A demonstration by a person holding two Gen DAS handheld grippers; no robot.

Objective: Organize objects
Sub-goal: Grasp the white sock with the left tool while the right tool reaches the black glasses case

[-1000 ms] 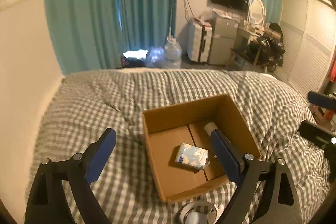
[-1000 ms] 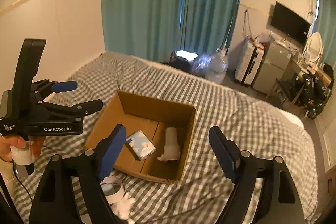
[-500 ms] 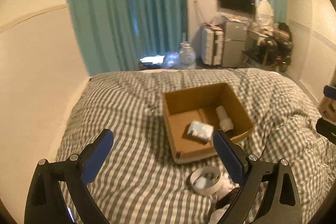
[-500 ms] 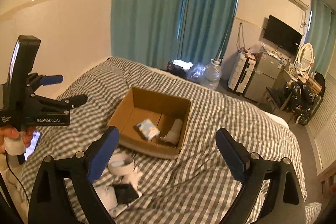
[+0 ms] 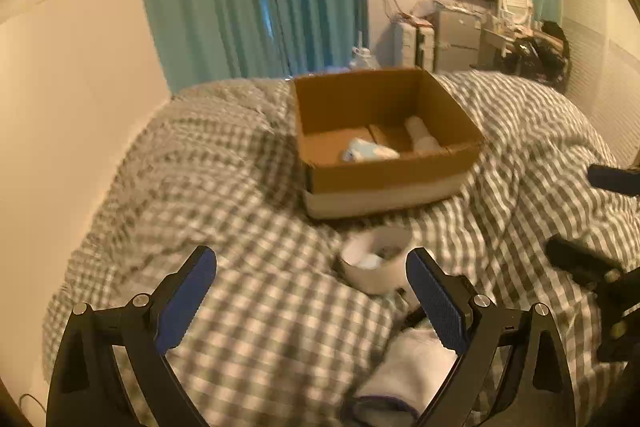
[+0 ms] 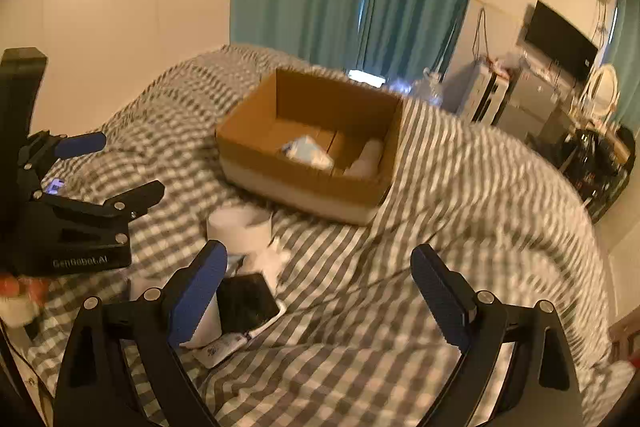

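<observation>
box: I see the open cardboard box [image 5: 386,163] [image 6: 308,151] sitting on the bed [image 5: 224,187] [image 6: 460,227], past the middle of the checked quilt, flaps folded away, near wall with a pale band along the bottom.
box contents: a light blue-and-white packet [image 5: 370,151] [image 6: 308,150] lies on the box floor, left of centre; a white tube-shaped thing [image 5: 420,135] [image 6: 366,157] lies against the right wall. Both blurred, can't read more.
loose items: a white tape roll [image 5: 376,261] [image 6: 240,229] lies on the quilt just in front of the box, apart from it. Near it in my right view, a black phone [image 6: 248,301] lies on white packets [image 6: 218,347]. A white cloth-like thing [image 5: 408,363] sits low in my left view, partly behind the finger.
left gripper [image 5: 310,297] [image 6: 116,175]: jaws wide apart, nothing between them; it hangs over bare quilt, with the roll just inside its right finger.
right gripper [image 6: 318,297] [image 5: 592,219]: jaws wide apart, just been opening, nothing clamped; the phone sits by its left finger.
edges: a wall runs along the bed's left side; the right side drops off toward furniture.
open room: wide bare quilt right of the box and left of the pile.
</observation>
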